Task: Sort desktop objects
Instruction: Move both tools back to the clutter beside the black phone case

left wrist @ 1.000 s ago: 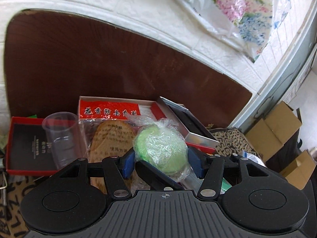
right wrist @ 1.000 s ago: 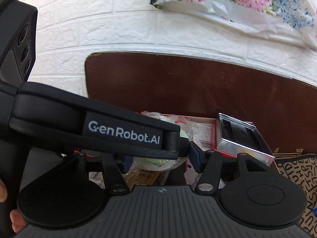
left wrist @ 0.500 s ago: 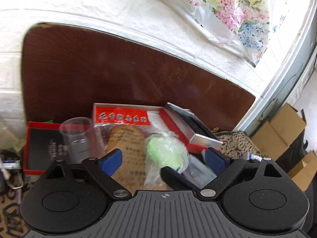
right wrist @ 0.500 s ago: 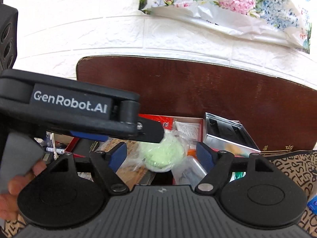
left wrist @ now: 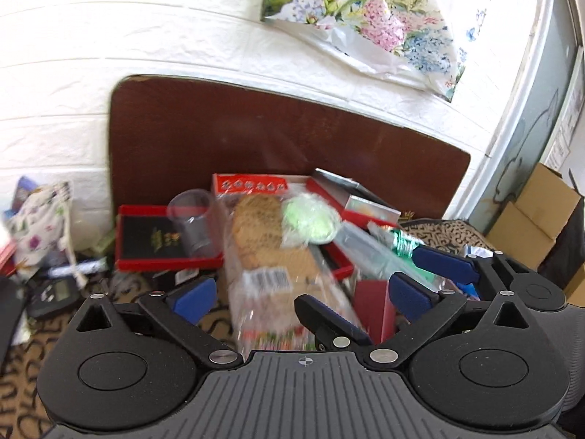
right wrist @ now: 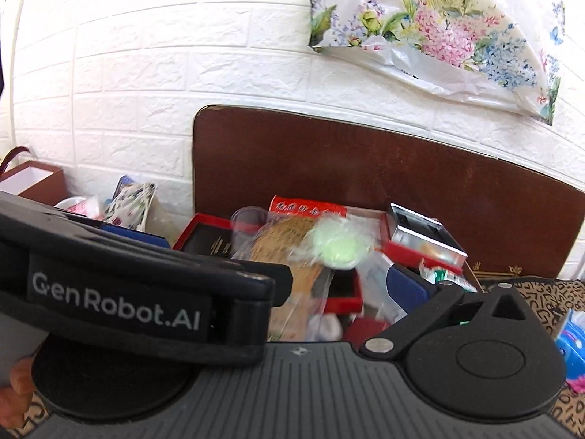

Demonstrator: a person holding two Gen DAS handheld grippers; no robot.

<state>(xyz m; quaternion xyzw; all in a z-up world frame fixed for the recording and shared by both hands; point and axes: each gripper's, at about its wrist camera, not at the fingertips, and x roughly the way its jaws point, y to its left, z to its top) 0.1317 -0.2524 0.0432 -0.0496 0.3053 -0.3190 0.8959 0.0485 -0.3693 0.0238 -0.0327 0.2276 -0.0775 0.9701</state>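
Ahead of me a heap of objects sits before a board (left wrist: 285, 139) leaning on the wall (left wrist: 146, 29). A wrapped ball (left wrist: 310, 217) lies on top, resting on a bagged packet (left wrist: 270, 241) that runs toward me. Left of the packet, a cup (left wrist: 192, 219) stands upright on a flat tray (left wrist: 153, 237). Right of the ball, a box (left wrist: 356, 197) tilts in an open case. Further left, by the wall, lies a cloth pouch (left wrist: 40, 219). A bag (left wrist: 384, 29) hangs on the wall above.
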